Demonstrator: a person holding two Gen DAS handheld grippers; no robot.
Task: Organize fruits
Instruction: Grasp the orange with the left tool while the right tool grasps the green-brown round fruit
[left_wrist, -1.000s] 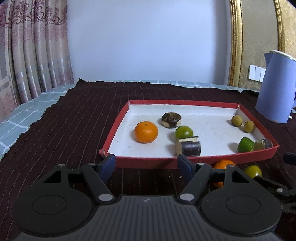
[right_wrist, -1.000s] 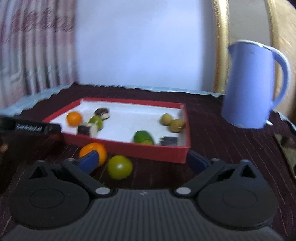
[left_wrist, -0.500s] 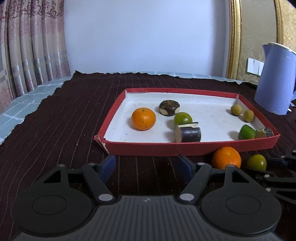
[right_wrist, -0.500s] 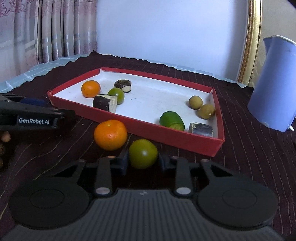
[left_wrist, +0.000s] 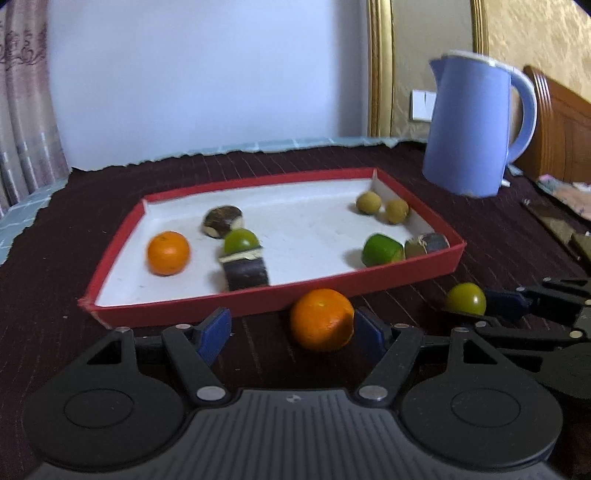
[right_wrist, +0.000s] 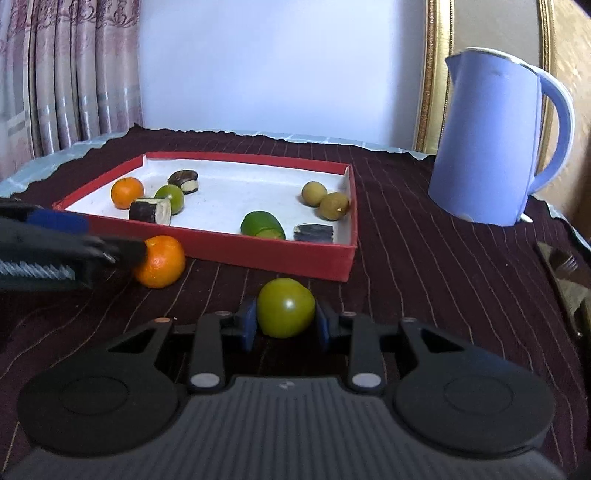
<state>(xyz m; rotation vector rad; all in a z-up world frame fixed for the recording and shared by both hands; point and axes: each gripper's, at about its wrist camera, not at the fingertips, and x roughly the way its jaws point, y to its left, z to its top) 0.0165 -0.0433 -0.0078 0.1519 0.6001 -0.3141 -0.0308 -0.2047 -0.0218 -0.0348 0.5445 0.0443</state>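
A red tray (left_wrist: 369, 282) with a white floor holds an orange, green fruits, small yellow-brown fruits and dark cut pieces; it also shows in the right wrist view (right_wrist: 258, 254). An orange (left_wrist: 321, 319) lies on the dark cloth in front of the tray, between the open fingers of my left gripper (left_wrist: 293, 330), against the right pad. It shows in the right wrist view (right_wrist: 160, 262) too. My right gripper (right_wrist: 285, 325) is shut on a green fruit (right_wrist: 285, 313), low over the cloth; the left wrist view shows that fruit (left_wrist: 465, 299).
A blue kettle (right_wrist: 495, 144) stands on the cloth to the right of the tray, also in the left wrist view (left_wrist: 476, 125). Dark flat objects (right_wrist: 565, 273) lie at the far right. The cloth's edge and curtains (right_wrist: 55, 74) are at the back left.
My right gripper has closed on the green fruit and holds it. My left gripper has moved right and forward so that the loose orange now sits between its open fingers.
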